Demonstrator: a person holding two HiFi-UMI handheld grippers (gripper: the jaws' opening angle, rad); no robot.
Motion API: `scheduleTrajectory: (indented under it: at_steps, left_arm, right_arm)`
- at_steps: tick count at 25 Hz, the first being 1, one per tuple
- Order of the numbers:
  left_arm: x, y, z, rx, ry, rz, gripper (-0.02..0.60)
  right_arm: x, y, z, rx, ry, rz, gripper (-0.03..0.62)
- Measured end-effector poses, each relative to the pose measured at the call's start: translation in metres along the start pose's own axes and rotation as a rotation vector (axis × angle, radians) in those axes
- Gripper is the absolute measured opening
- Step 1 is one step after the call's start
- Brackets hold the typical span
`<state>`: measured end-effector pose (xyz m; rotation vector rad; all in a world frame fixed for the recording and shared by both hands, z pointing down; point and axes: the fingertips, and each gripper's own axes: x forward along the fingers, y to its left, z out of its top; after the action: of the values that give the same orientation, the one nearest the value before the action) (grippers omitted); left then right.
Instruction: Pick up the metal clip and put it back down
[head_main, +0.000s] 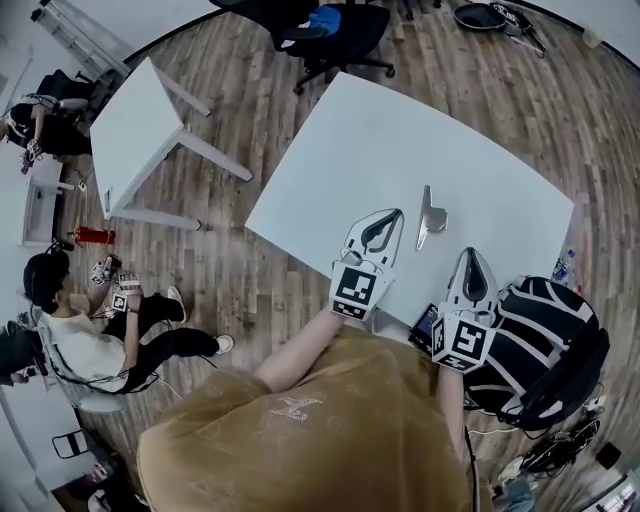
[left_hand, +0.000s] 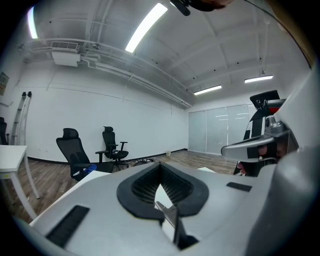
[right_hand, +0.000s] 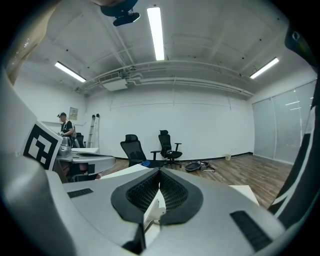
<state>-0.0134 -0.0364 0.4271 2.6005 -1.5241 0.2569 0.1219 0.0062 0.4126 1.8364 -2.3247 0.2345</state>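
Metal clip: lies flat on the white table, toward its near edge, held by neither gripper. It is just to the right of the left gripper's tip and ahead of the right gripper's tip, apart from both. Left gripper: held low over the table near its front edge. In the left gripper view its jaws meet at the tips, closed, with nothing between the ribbed pads. Right gripper: held at the table's near edge, right of the left one. In the right gripper view its jaws are likewise closed on nothing. Marker cubes: one on the rear of each gripper, close to the person's tan shirt. Surroundings: wooden floor; second white table to the left, well apart; black office chair beyond the far edge of the main table; black-and-white backpack just beside the right gripper; seated person on the floor side at far left; red fire extinguisher lying near the second table.
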Motion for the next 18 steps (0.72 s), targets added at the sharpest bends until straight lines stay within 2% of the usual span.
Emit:
scheduleTrajectory:
  at_steps: [6, 18]
  left_arm:
    - [0.018, -0.001, -0.013, 0.002, 0.042, -0.069, 0.006]
    - [0.043, 0.008, -0.044, -0.028, 0.098, -0.084, 0.006]
  right_arm:
    - [0.018, -0.008, -0.011, 0.017, 0.039, -0.046, 0.006]
    - [0.044, -0.014, -0.042, 0.061, 0.110, -0.051, 0.006]
